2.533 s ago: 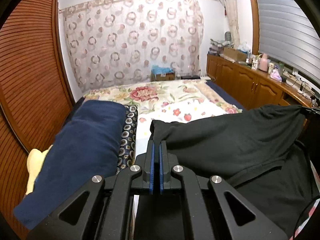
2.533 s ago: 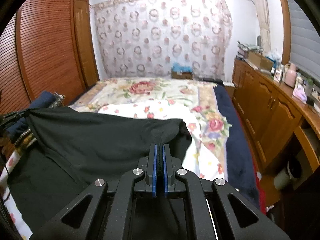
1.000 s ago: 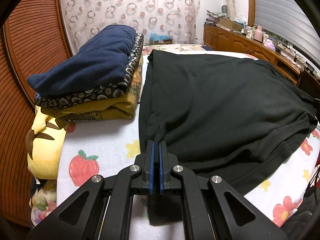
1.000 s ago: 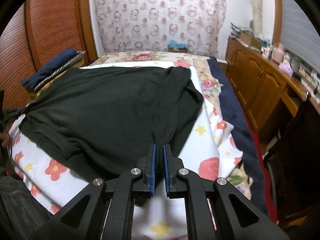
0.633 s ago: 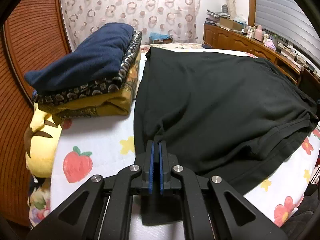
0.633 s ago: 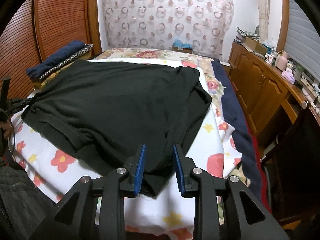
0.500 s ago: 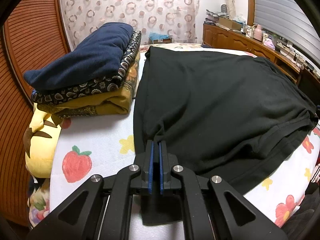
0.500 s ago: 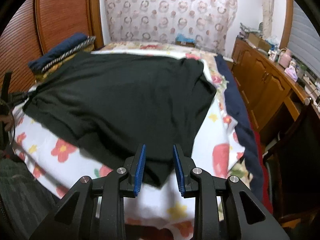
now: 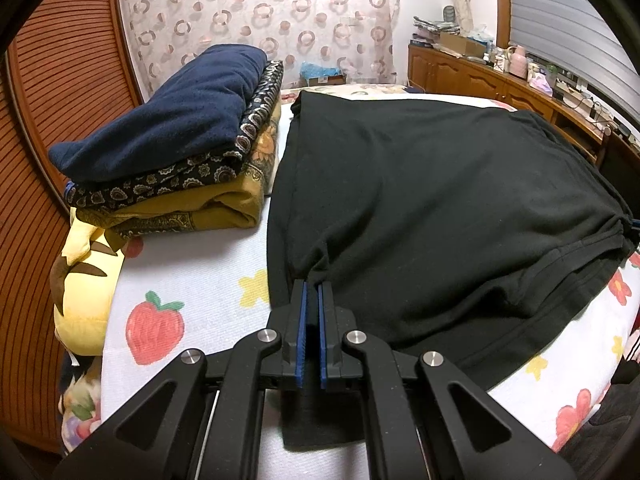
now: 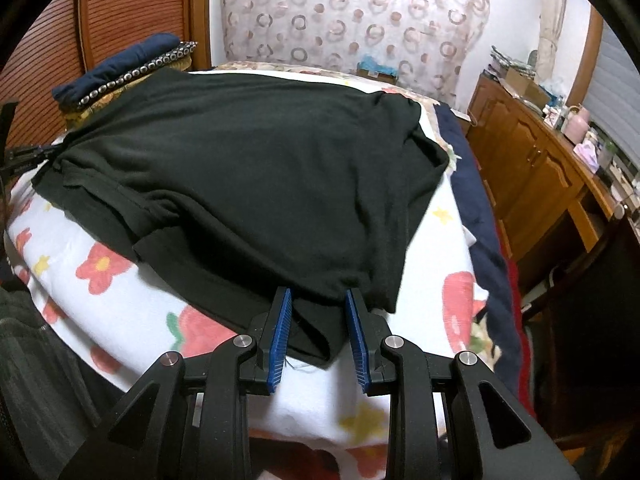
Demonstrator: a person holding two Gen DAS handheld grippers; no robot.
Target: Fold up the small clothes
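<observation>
A black garment [image 9: 440,200] lies spread on the white flowered bed sheet [image 9: 192,288], folded over on itself. My left gripper [image 9: 311,292] is shut on the garment's near left corner, with cloth pinched between the blue pads. In the right wrist view the same garment [image 10: 260,168] lies flat, and my right gripper [image 10: 318,300] is open with its fingers on either side of the near right corner, not holding it. The left gripper's tip [image 10: 28,156] shows at the far left edge of that view.
A stack of folded blankets [image 9: 172,152], navy on top, sits on the bed left of the garment, with a yellow plush [image 9: 84,272] below it. Wooden cabinets [image 10: 532,160] stand to the right of the bed, and a wooden wardrobe [image 9: 48,100] to the left.
Both grippers brought the garment down from the air and laid it on the bed. My right gripper then opened and let go of its corner; the left stayed shut.
</observation>
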